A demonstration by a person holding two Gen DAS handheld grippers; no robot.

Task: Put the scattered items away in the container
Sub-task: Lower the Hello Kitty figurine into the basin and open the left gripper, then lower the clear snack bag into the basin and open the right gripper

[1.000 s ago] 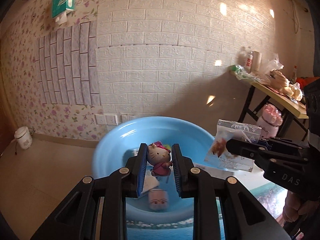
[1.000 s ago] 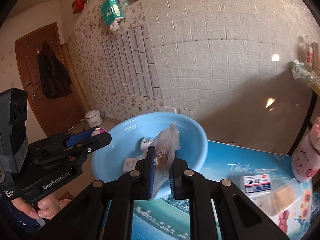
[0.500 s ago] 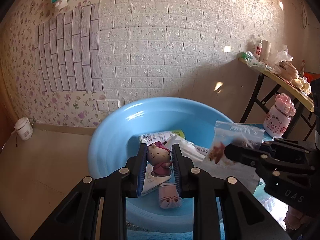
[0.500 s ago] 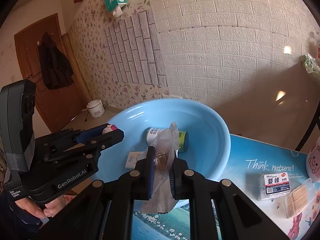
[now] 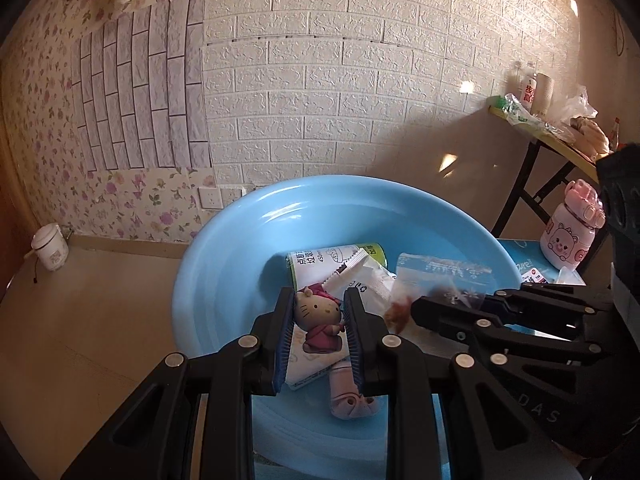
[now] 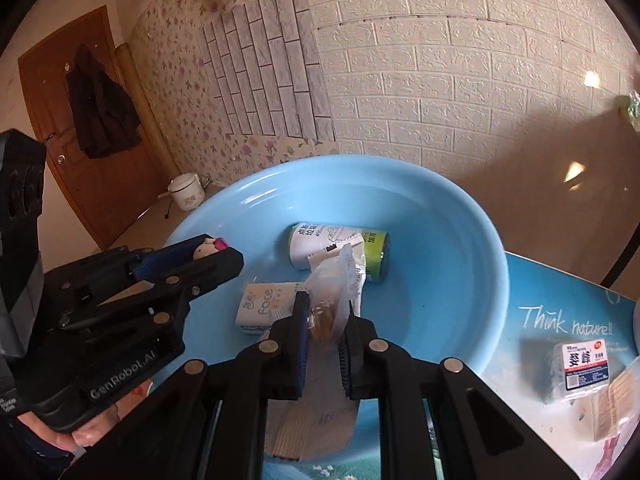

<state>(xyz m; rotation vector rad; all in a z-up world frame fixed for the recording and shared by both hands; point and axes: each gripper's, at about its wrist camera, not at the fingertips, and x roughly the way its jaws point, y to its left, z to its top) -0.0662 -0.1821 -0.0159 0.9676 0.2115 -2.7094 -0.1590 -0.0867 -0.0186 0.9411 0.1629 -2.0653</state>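
Note:
A light blue basin stands on the table. In it lie a white-and-green can, a tissue pack, a white wrapper and a small pink toy. My left gripper is shut on a Hello Kitty figure above the basin; it also shows in the right wrist view. My right gripper is shut on a clear snack bag above the basin's near side; it also shows in the left wrist view.
A pink bottle stands at the table's right. A small white box and a clear packet lie on the blue table mat. A side table with clutter stands by the brick wall. A rice cooker sits on the floor.
Both grippers have moved forward and down over the basin, each keeping its hold. The basin's contents now show in full.

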